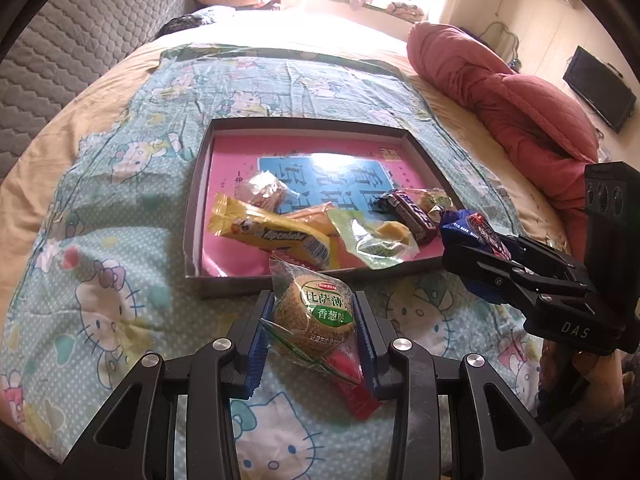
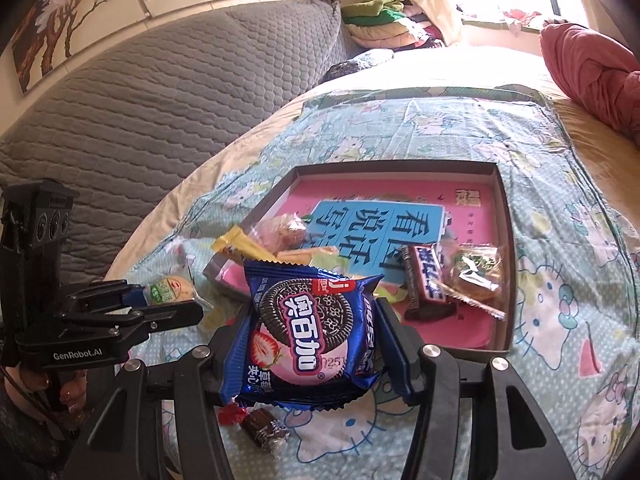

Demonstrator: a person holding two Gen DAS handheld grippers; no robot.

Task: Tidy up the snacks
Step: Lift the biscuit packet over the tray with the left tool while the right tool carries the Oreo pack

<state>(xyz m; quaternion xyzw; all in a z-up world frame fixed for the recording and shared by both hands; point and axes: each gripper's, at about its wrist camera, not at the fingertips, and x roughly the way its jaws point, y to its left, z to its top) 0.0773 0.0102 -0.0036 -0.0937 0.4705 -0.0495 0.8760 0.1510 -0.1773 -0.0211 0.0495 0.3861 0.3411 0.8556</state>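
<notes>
A shallow grey-walled box [image 1: 196, 200] with a pink printed floor lies on a pale blue cartoon-cat sheet [image 1: 100, 240] spread over the bed. Inside, toward its near edge, are 6 or so snacks: a long yellow Alpenliebe pack [image 1: 272, 236] at the near left corner, a small clear-wrapped sweet [image 1: 266, 192] behind it, a green-tinted clear pouch [image 1: 372, 240] with a pale piece inside, a dark chocolate bar [image 1: 408, 212] toward the right edge, and a clear-wrapped biscuit [image 2: 474, 274] just beside that bar. The far half of the box is bare. A grey quilted cover [image 2: 160, 100] rises along the left edge of the bed, a rumpled red quilt [image 1: 520, 108] lies along the right edge, and folded bedding [image 2: 376, 16] is stacked near the bright window. On the sheet below the right gripper sit a small dark brown sweet [image 2: 264, 432] and a red-wrapped one [image 2: 232, 414], touching or nearly so.

The left gripper [image 1: 316, 320] is closed narrowly on a clear-wrapped round cracker pack [image 1: 316, 312] with a green label, its blue pads pressing both sides; the pack hangs just short of the box's near wall. The right gripper [image 2: 312, 344] clamps a blue strawberry Oreo pack [image 2: 304, 328] at a medium spread, held over the sheet by the box's near corner. Part of a hand [image 1: 600, 376] shows under that gripper's handle.
</notes>
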